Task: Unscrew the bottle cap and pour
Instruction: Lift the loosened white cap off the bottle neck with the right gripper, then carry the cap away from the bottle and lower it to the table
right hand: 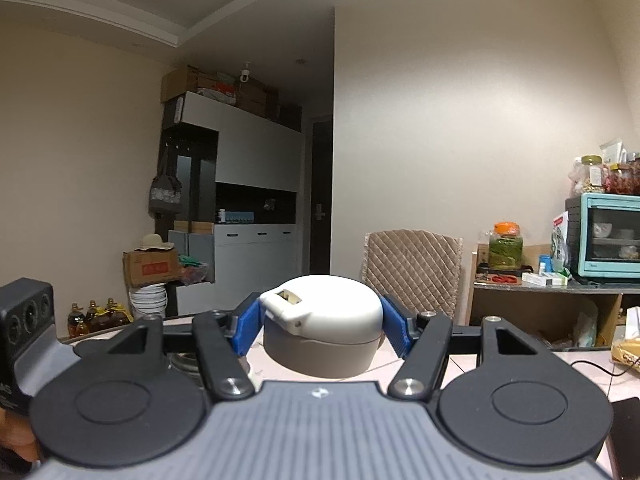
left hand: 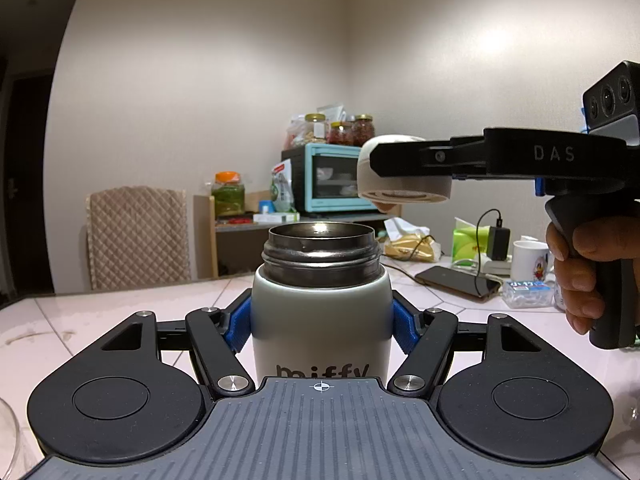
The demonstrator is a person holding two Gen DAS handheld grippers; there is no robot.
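a phone (left hand: pixel 460 280), white mug (left hand: pixel 530 260) and green tissue pack (left hand: pixel 466 242) sit toward the table's (left hand: pixel 120 320) far right edge; a quilted chair (left hand: pixel 138 236) stands behind its far edge.

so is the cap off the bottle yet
Off: the miffy bottle shows bare threads, and the right gripper holds the cap clear of it.

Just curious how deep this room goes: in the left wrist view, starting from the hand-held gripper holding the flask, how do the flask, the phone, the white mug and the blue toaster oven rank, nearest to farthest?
1. Flask: clamped in the left hand-held gripper, centre.
2. Phone: flat on the table, right.
3. White mug: slightly behind the phone, far right.
4. Blue toaster oven: on the shelf by the wall.
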